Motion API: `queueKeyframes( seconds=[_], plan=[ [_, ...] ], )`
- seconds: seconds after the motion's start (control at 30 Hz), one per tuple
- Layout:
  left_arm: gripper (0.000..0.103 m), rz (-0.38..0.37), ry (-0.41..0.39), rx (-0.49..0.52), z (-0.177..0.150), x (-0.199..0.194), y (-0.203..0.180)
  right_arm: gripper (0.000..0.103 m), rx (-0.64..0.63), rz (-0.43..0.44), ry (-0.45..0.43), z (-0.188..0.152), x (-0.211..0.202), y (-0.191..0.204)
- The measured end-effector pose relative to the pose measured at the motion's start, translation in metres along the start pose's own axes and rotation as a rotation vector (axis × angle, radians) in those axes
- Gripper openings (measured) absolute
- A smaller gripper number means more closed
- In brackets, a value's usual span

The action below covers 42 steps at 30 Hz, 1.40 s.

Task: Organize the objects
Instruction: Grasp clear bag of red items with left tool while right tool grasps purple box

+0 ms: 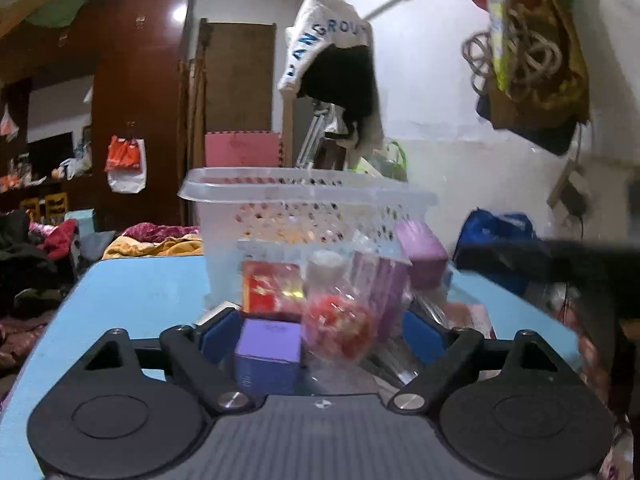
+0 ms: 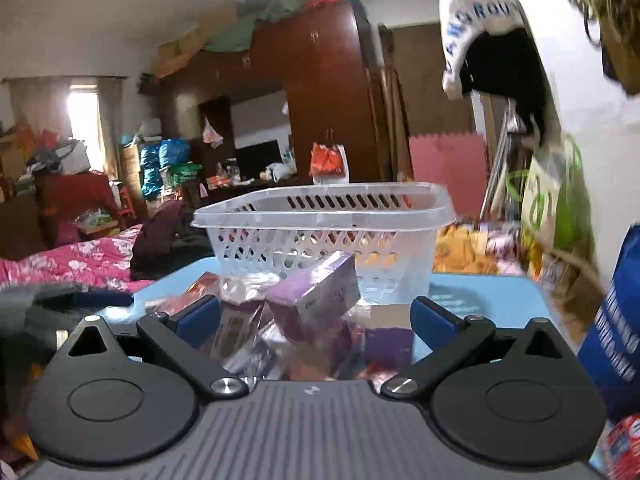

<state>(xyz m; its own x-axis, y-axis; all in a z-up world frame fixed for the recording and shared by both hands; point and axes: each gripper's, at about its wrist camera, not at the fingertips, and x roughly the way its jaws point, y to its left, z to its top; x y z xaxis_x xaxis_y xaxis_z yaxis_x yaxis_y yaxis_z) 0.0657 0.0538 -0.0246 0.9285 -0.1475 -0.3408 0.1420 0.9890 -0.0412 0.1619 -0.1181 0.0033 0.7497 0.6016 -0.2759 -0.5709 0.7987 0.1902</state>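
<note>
A clear plastic basket (image 1: 304, 208) (image 2: 324, 220) stands on a light blue table (image 1: 140, 292) (image 2: 480, 296). In front of it lies a pile of small packages: a red box (image 1: 270, 292), a white jar (image 1: 326, 268), pink-purple boxes (image 1: 384, 288) (image 2: 316, 294), a violet box (image 1: 268, 354) (image 2: 388, 344) and a clear bag of red pieces (image 1: 340, 328). My left gripper (image 1: 320, 336) is open, low over the table, with the violet box and the bag between its blue pads. My right gripper (image 2: 316, 318) is open too, with its pads on either side of the pink-purple box, not touching it.
A bed with pink and yellow bedding (image 2: 80, 260) (image 1: 160, 244) lies beyond the table. A brown wardrobe (image 1: 136, 92) stands behind. Bags hang on the white wall (image 1: 532, 60). A blue bag (image 2: 616, 340) sits at the table's right edge. The dark blurred shape (image 1: 560, 264) is the other gripper.
</note>
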Motion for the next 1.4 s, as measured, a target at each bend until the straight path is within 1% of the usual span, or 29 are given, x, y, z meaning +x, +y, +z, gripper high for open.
queueKeyframes(
  seconds=[0.03, 0.1, 0.17, 0.23, 0.27, 0.3, 0.33, 0.4, 0.43, 0.47, 0.5, 0.53, 0.57, 0.6, 0.67, 0.73, 0.87, 1.0, 1.1, 1.17, 1.23, 1.3, 1.4],
  plan=[
    [0.091, -0.004, -0.005, 0.005, -0.003, -0.001, -0.003, 0.103, 0.016, 0.008, 0.023, 0.003, 0.011, -0.002],
    [0.091, 0.003, -0.013, 0.028, -0.009, -0.002, -0.008, 0.103, 0.015, -0.002, 0.056, -0.002, 0.018, -0.002],
    [0.091, 0.006, -0.021, 0.047, -0.013, -0.003, -0.012, 0.099, 0.005, -0.014, 0.066, -0.007, 0.018, 0.001],
    [0.091, 0.011, -0.026, 0.067, -0.014, -0.001, -0.016, 0.087, -0.001, -0.006, 0.070, -0.012, 0.014, 0.003],
    [0.091, 0.015, -0.025, 0.078, -0.015, 0.001, -0.018, 0.083, 0.005, 0.005, 0.076, -0.015, 0.014, 0.002],
    [0.091, 0.019, -0.024, 0.086, -0.016, 0.003, -0.019, 0.076, 0.003, 0.019, 0.078, -0.017, 0.011, 0.001],
    [0.091, 0.021, -0.022, 0.091, -0.017, 0.005, -0.021, 0.065, -0.005, 0.025, 0.078, -0.017, 0.009, 0.002],
    [0.089, 0.023, -0.016, 0.098, -0.017, 0.011, -0.024, 0.062, -0.020, 0.009, 0.073, -0.014, 0.008, 0.003],
    [0.084, 0.026, -0.016, 0.098, -0.018, 0.012, -0.023, 0.058, -0.028, 0.009, 0.066, -0.014, 0.006, 0.003],
    [0.077, 0.029, -0.011, 0.096, -0.018, 0.014, -0.023, 0.057, -0.033, 0.008, 0.064, -0.012, 0.006, 0.004],
    [0.072, 0.029, -0.011, 0.093, -0.019, 0.015, -0.022, 0.054, -0.041, 0.006, 0.060, -0.012, 0.003, 0.005],
    [0.059, 0.029, -0.017, 0.091, -0.019, 0.015, -0.022, 0.054, -0.047, 0.001, 0.055, -0.011, 0.002, 0.007],
    [0.043, 0.029, -0.023, 0.085, -0.019, 0.014, -0.021, 0.053, -0.050, -0.002, 0.046, -0.011, 0.001, 0.008],
    [0.042, 0.014, -0.020, 0.069, -0.019, 0.013, -0.016, 0.052, -0.051, -0.002, 0.037, -0.011, -0.002, 0.009],
    [0.041, -0.009, -0.021, 0.039, -0.019, 0.010, -0.010, 0.051, -0.047, 0.006, 0.031, -0.011, -0.005, 0.009],
    [0.041, 0.005, -0.026, 0.045, -0.018, 0.008, -0.008, 0.050, -0.047, 0.017, 0.028, -0.011, -0.006, 0.010],
    [0.041, 0.000, -0.040, 0.042, -0.018, 0.004, -0.006, 0.050, -0.067, 0.001, 0.020, -0.014, -0.007, 0.012],
    [0.041, 0.008, -0.059, 0.041, -0.014, 0.002, -0.006, 0.049, -0.078, -0.004, 0.029, -0.018, -0.005, 0.012],
    [0.041, 0.011, -0.058, 0.044, -0.012, 0.003, -0.007, 0.047, -0.082, -0.006, 0.044, -0.020, -0.002, 0.012],
    [0.041, 0.010, -0.059, 0.038, -0.012, 0.003, -0.006, 0.051, -0.082, -0.020, 0.055, -0.020, 0.002, 0.011],
    [0.042, 0.010, -0.058, 0.031, -0.011, 0.004, -0.005, 0.070, -0.090, -0.047, 0.036, -0.020, 0.003, 0.012],
    [0.042, 0.010, -0.059, 0.026, -0.012, 0.004, -0.004, 0.078, -0.108, -0.060, 0.019, -0.018, 0.004, 0.016],
    [0.042, 0.009, -0.060, 0.024, -0.012, 0.004, -0.004, 0.077, -0.136, -0.092, 0.007, -0.014, 0.007, 0.022]
  ],
)
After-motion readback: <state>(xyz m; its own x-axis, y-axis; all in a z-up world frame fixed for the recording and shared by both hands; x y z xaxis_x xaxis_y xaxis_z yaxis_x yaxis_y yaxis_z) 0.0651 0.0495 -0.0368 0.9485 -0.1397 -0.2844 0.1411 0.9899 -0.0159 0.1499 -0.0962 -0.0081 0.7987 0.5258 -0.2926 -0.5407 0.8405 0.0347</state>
